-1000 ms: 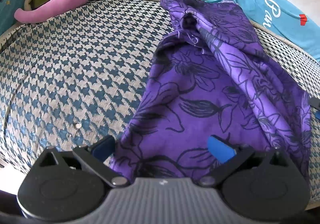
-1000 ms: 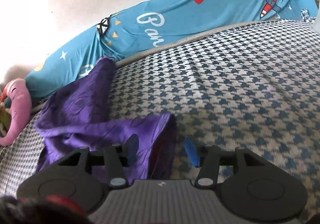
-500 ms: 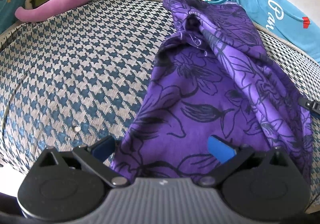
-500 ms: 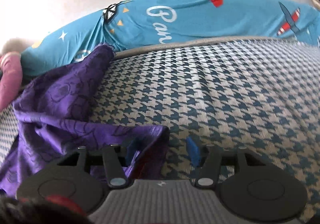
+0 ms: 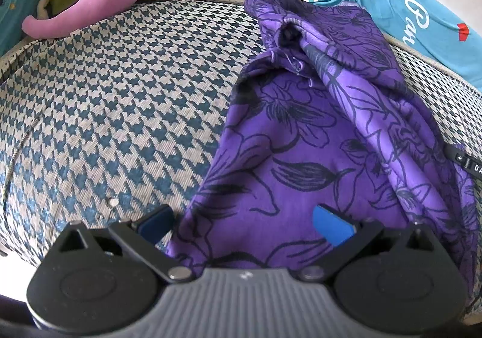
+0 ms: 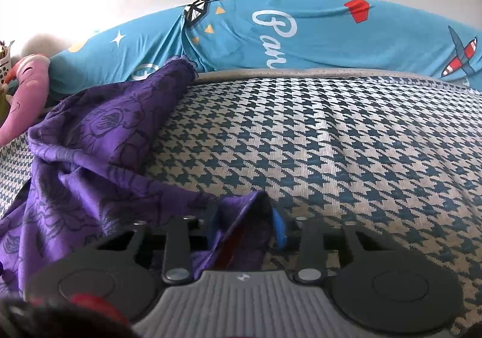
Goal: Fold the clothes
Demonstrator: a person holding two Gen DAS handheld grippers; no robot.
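Fingers: left gripper (image 5: 244,225) spread wide over garment (image 5: 301,157) hem | right gripper (image 6: 245,229) pinched on corner | long axis runs away, toward bolster (image 6: 301,33).

The purple garment (image 6: 90,139) is running off the frame edge left of the right gripper (image 6: 245,225), and its bunched corner is hiding most of that gripper's pads. Whether they are actually pinching the cloth is unclear.
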